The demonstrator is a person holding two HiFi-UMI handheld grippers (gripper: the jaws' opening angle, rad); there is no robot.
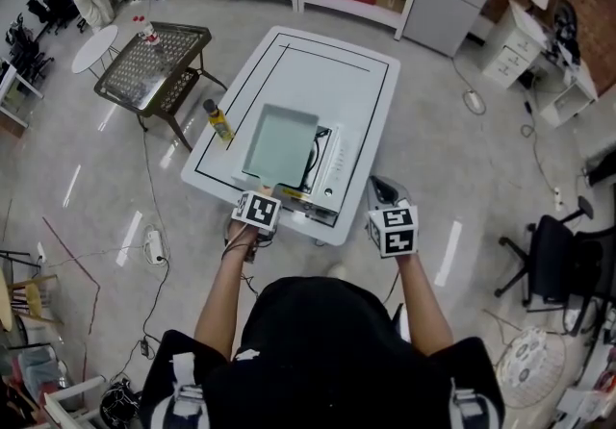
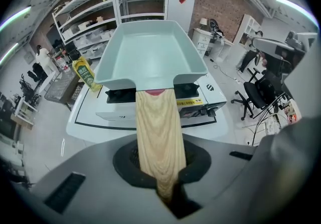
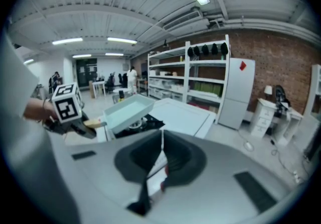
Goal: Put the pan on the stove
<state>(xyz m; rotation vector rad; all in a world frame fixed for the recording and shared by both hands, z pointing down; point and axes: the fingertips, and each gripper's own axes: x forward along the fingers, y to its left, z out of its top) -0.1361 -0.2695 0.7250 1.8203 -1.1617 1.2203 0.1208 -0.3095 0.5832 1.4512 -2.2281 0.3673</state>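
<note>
Firmly, the left gripper [image 2: 159, 178] clamps the pan [image 2: 150, 52] by its wooden handle [image 2: 158, 132] above the stove [image 2: 193, 100]; the right gripper [image 3: 159, 160] is closed, empty.

pan [image 1: 280, 142] over stove [image 1: 328, 167] on table [image 1: 332, 81], bottle [image 1: 218, 120] just left

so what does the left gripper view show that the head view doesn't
Only the left gripper view: a close look at the left gripper shut on the pan's wooden handle.

Only the head view: the right gripper off the table's near edge, both marker cubes, and the person's arms.

Both: the pale green pan over the stove, the yellow bottle and the white table.
</note>
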